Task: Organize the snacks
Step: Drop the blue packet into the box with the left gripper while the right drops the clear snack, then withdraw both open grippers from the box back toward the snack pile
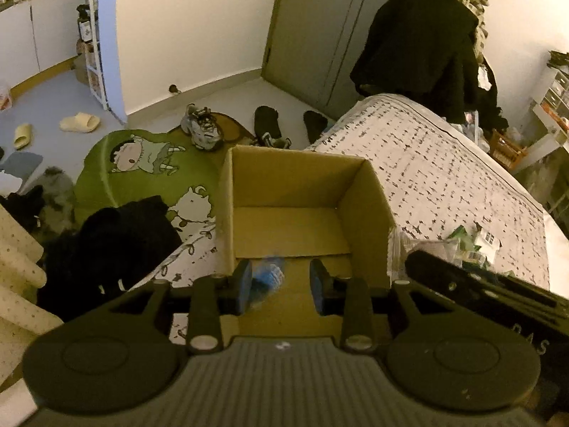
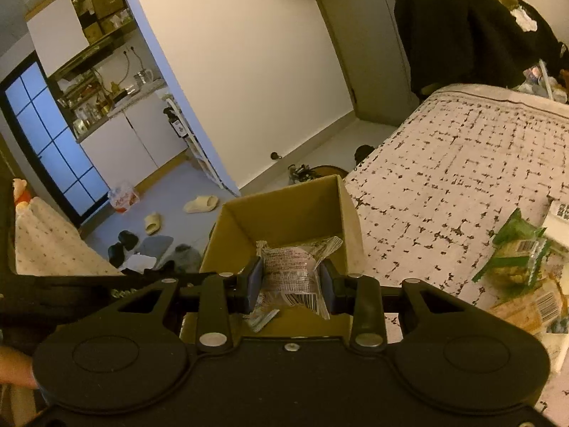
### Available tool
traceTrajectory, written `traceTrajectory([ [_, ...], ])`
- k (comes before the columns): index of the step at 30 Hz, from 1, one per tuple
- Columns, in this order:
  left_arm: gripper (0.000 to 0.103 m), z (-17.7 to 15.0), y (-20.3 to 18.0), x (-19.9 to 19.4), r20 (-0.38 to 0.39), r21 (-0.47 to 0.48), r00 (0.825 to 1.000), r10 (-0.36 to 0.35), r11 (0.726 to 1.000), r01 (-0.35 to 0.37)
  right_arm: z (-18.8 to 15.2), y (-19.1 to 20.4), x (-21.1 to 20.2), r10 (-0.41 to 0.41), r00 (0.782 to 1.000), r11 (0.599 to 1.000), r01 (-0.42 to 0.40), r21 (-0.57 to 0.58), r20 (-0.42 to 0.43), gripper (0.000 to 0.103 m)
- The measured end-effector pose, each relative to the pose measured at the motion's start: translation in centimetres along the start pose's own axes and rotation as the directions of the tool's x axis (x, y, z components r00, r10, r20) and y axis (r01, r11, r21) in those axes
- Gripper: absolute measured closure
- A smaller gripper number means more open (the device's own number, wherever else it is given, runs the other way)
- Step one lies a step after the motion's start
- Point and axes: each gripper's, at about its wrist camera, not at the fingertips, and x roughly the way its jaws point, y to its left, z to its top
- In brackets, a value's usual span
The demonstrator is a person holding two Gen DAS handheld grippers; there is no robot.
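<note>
In the left wrist view, a small blue-and-clear snack packet (image 1: 267,277) is smeared by motion blur, so its print and exact shape cannot be read. It lies between the pads of the left hand-held gripper (image 1: 281,284), close to the left pad with a clear gap to the right one; no pad visibly presses on it, and whether it touches the left pad cannot be told. The jaws stand partly open, tilted down over the open cardboard box (image 1: 370,192), whose near wall is cut off by the gripper body.

In the right wrist view, the right hand-held gripper (image 2: 291,283) is closed on a clear crinkled snack packet (image 2: 295,270) with a barcode, both pads pressing its sides. It hangs over the same box (image 2: 350,235), hiding most of the box floor. This gripper also points downward, less steeply.

On the patterned bed (image 2: 462,163), green-wrapped snacks (image 2: 517,252) lie at the right edge, partly cut off. A bare hand (image 2: 14,366) shows at the lower left edge.
</note>
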Motion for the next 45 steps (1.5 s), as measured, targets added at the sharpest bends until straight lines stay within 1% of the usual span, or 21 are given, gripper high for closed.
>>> traceTrajectory([
  [2, 0.059, 0.1, 0.1, -0.5, 0.011, -0.007, 1.000, 0.020, 1.000, -0.020, 0.0, 0.0, 0.3, -0.013, 1.000, 1.000, 0.013, 0.002, -0.004, 0.068],
  [6, 0.050, 0.0, 0.5, -1.4, 0.021, -0.025, 0.999, 0.045, 0.999, -0.045, 0.2, -0.2, 0.1, -0.005, 1.000, 1.000, 0.005, 0.008, -0.001, 0.064],
  [7, 0.045, -0.1, 0.5, -1.7, 0.024, -0.028, 0.998, 0.061, 0.998, -0.060, 0.2, -0.2, -0.2, -0.003, 1.000, 1.000, 0.003, 0.006, 0.009, 0.062],
  [9, 0.042, -0.2, 0.7, -2.2, 0.030, -0.034, 0.996, 0.084, 0.996, -0.083, 0.3, -0.1, -0.9, 0.006, 0.999, 1.000, -0.006, 0.002, 0.032, 0.053],
  [13, 0.033, -0.5, 0.5, -3.1, 0.030, -0.040, 0.996, 0.081, 0.996, -0.080, 0.3, -0.3, -1.6, -0.014, 0.999, 1.000, 0.013, 0.005, 0.044, 0.048],
  [15, 0.029, -0.5, 0.4, -3.5, 0.033, -0.043, 0.995, 0.090, 0.995, -0.089, 0.4, -0.6, -1.9, -0.032, 0.998, 0.999, 0.032, 0.003, 0.046, 0.042],
  [16, 0.025, -0.6, 0.4, -3.8, 0.031, -0.050, 0.995, 0.099, 0.994, -0.098, 0.5, -0.7, -2.4, -0.044, 0.998, 0.999, 0.044, 0.001, 0.052, 0.040],
  [17, 0.023, -0.6, 0.4, -4.0, 0.028, -0.058, 0.993, 0.111, 0.992, -0.109, 0.5, -0.7, -2.8, -0.048, 0.997, 0.999, 0.048, 0.002, 0.056, 0.036],
  [18, 0.022, -0.7, 0.3, -4.2, 0.026, -0.068, 0.992, 0.126, 0.990, -0.124, 0.5, -0.9, -3.3, -0.036, 0.998, 0.999, 0.035, 0.007, 0.058, 0.032],
  [19, 0.022, -0.8, 0.3, -4.4, 0.026, -0.075, 0.990, 0.137, 0.988, -0.134, 0.4, -1.0, -3.7, -0.027, 0.998, 1.000, 0.027, 0.009, 0.055, 0.029],
  [21, 0.022, -1.1, 0.3, -4.9, 0.028, -0.088, 0.989, 0.143, 0.986, -0.140, 0.2, -1.1, -4.8, -0.051, 0.997, 0.999, 0.052, -0.010, 0.051, 0.025],
  [23, 0.021, -1.4, 0.3, -5.5, 0.038, -0.092, 0.990, 0.137, 0.987, -0.133, -0.2, -1.0, -5.6, -0.068, 0.995, 0.997, 0.071, -0.042, 0.066, 0.018],
  [24, 0.021, -1.6, 0.3, -5.8, 0.046, -0.091, 0.989, 0.137, 0.987, -0.133, -0.4, -1.1, -5.9, -0.077, 0.995, 0.995, 0.081, -0.049, 0.070, 0.017],
  [25, 0.019, -1.8, 0.3, -6.1, 0.051, -0.089, 0.989, 0.140, 0.987, -0.135, -0.5, -1.1, -6.2, -0.087, 0.994, 0.995, 0.090, -0.052, 0.067, 0.017],
  [27, 0.017, -2.2, 0.1, -6.6, 0.064, -0.088, 0.987, 0.147, 0.986, -0.141, -0.5, -1.4, -6.8, -0.076, 0.995, 0.995, 0.079, -0.056, 0.058, 0.016],
  [31, 0.013, -2.8, -0.2, -7.8, 0.084, -0.085, 0.987, 0.139, 0.988, -0.132, 0.0, -1.6, -8.2, -0.086, 0.994, 0.993, 0.091, -0.069, 0.072, 0.010],
  [33, 0.007, -3.1, -0.5, -8.4, 0.095, -0.080, 0.986, 0.135, 0.989, -0.128, 0.1, -2.1, -9.1, -0.080, 0.994, 0.995, 0.084, -0.045, 0.077, 0.008],
  [36, 0.000, -3.7, -0.8, -9.2, 0.132, -0.077, 0.978, 0.161, 0.985, -0.152, -0.2, -2.8, -10.4, -0.074, 0.994, 0.997, 0.075, -0.014, 0.085, 0.005],
  [38, 0.000, -4.1, -0.9, -9.6, 0.143, -0.082, 0.977, 0.157, 0.986, -0.147, -0.5, -3.4, -11.2, -0.054, 0.995, 0.998, 0.053, 0.015, 0.089, 0.005],
  [40, 0.000, -4.6, -0.9, -9.8, 0.146, -0.082, 0.979, 0.140, 0.988, -0.130, -0.7, -3.9, -12.0, -0.042, 0.994, 0.998, 0.037, 0.051, 0.102, 0.001],
  [45, 0.000, -5.6, -1.4, -10.7, 0.154, -0.088, 0.983, 0.104, 0.992, -0.091, -0.9, -4.7, -13.8, -0.107, 0.987, 0.993, 0.100, 0.059, 0.121, 0.000],
])
